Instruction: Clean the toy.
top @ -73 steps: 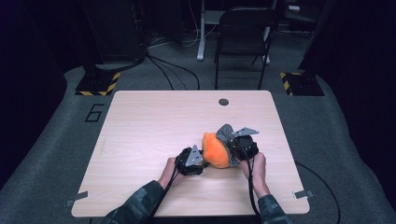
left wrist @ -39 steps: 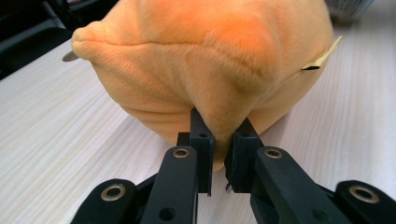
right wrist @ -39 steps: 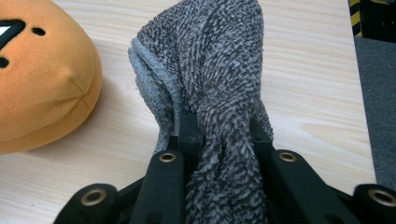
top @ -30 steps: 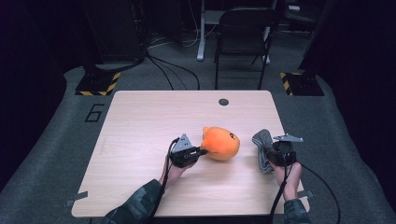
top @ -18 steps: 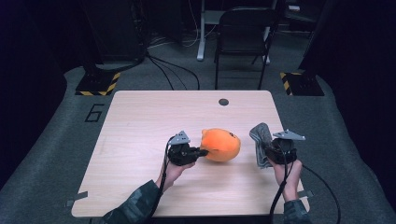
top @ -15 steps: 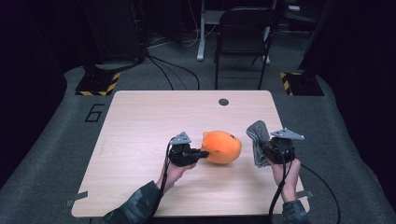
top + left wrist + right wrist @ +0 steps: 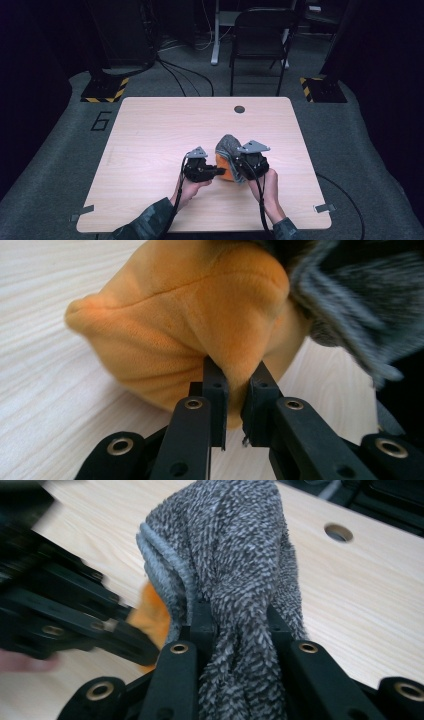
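Bright, evenly lit table (image 7: pixel 150 130) vs dark surrounds; soft high view, blurred left edge in right gripper view.

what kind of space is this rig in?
Probably a lab or studio for recording data, not a home: a bare wooden table on grey carpet with a "6" marking, hazard-striped stand bases, loose floor cables and a folding chair.

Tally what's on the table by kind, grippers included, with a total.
Orange plush: 1
Grey cloth: 1
Grippers: 2, left gripper and right gripper
Total: 4
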The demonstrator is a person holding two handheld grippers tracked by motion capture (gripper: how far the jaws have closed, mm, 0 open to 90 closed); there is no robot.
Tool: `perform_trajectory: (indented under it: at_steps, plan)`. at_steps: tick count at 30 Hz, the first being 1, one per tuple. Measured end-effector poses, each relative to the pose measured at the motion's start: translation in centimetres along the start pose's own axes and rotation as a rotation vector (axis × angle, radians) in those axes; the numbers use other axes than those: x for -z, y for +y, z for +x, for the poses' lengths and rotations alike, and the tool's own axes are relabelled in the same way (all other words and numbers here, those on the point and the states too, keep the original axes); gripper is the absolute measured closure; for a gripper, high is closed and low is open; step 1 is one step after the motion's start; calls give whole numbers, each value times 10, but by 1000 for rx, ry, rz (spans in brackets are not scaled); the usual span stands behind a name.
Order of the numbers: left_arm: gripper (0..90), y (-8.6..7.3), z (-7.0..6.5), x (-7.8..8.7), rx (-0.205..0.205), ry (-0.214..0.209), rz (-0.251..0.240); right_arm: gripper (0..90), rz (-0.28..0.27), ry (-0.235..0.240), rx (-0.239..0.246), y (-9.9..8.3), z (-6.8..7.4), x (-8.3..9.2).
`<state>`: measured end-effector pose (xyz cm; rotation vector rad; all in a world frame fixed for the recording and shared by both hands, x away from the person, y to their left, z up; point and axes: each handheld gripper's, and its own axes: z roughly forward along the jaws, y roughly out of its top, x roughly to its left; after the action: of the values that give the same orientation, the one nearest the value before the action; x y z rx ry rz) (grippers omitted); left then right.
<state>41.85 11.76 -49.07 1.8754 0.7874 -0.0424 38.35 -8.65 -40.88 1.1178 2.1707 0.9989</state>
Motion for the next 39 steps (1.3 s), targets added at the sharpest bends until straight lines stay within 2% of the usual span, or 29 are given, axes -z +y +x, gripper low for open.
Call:
perform_trajectory:
  at_steps: [1,3,9,16,18,21,26,27,28,30,33,35,39]
  plan:
    - [825,-1,0,-1,11,-3,0,742,5,-4,-9,-3,-2,-4]
    - [825,-1,1,-2,-9,-1,1,741,10,-19,-10,-7,-7,-8]
    - [824,-2,2,-2,-8,-12,3,741,13,-64,-11,-14,-19,-6]
    - [823,-3,4,-4,-10,-25,-2,742,55,-115,-90,-32,-48,-11]
    - [822,-3,4,-4,-10,-27,-2,742,83,-137,-120,-40,-59,-16]
    - [821,-2,4,-4,-11,-28,-4,742,122,-142,-177,-50,-71,-24]
    - [817,-2,6,-3,-18,-25,-13,741,224,-169,-196,-69,-86,-44]
    - [817,-2,6,-3,-18,-27,-12,741,230,-171,-193,-70,-88,-45]
    - [816,-2,7,-3,-20,-26,-13,741,230,-170,-214,-70,-90,-44]
    - [816,-2,7,-3,-22,-29,-12,742,197,-171,-218,-65,-92,-37]
    - [814,-2,6,-4,-25,-29,-13,742,116,-147,-204,-47,-87,-12]
    - [814,-2,6,-4,-28,-29,-13,741,42,-113,-180,-32,-77,7]
    - [813,-2,6,-4,-43,-26,-13,741,-55,-26,-142,-11,-52,30]
